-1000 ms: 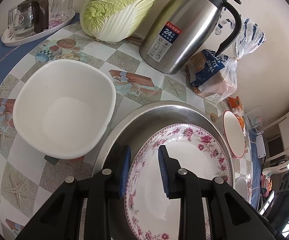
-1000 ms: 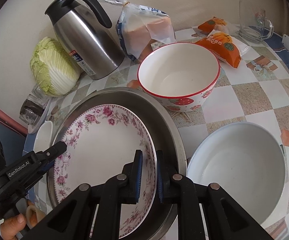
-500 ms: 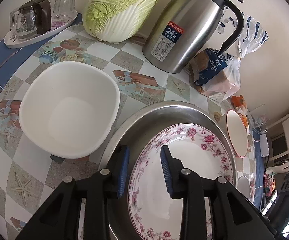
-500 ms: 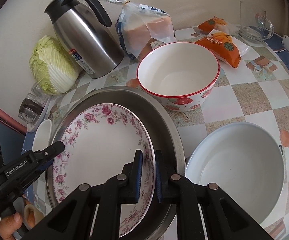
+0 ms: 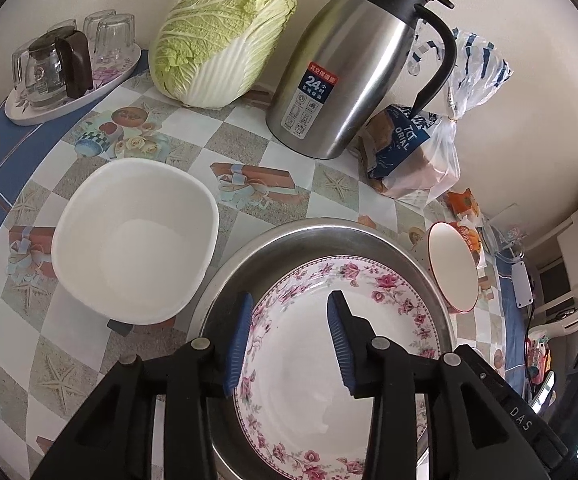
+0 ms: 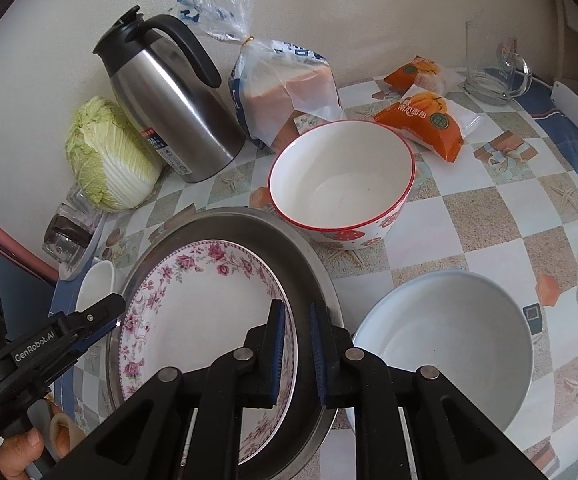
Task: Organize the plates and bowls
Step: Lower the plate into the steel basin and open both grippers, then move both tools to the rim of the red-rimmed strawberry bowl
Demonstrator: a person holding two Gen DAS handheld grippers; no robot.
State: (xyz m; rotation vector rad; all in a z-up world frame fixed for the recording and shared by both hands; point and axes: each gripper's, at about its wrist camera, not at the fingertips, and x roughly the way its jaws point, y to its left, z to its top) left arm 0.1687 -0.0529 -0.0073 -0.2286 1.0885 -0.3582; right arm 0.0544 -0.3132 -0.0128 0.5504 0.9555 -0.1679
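A floral plate [image 5: 321, 344] [image 6: 193, 312] lies in a round steel tray [image 5: 329, 236] [image 6: 301, 248]. My left gripper [image 5: 289, 334] is open, its jaws straddling the plate's left rim. My right gripper [image 6: 297, 344] has a narrow gap between its jaws, which stand astride the plate's right rim; contact is not clear. A white squarish bowl [image 5: 135, 240] [image 6: 95, 284] sits left of the tray. A red-rimmed strawberry bowl [image 6: 343, 182] [image 5: 453, 270] sits behind the tray's right side. A plain white bowl [image 6: 449, 340] sits right of the tray.
A steel thermos jug [image 5: 349, 68] [image 6: 173, 108], a napa cabbage [image 5: 225, 28] [image 6: 109, 152], bagged bread [image 5: 413, 156] [image 6: 285, 88], orange snack packs [image 6: 429, 120], a glass mug [image 6: 493, 68] and a small tray of glasses [image 5: 65, 68] line the wall.
My left gripper has drawn back a little and its jaws have opened wider. My right gripper's jaws have parted slightly at the plate's right rim. The plate has stayed in the tray.
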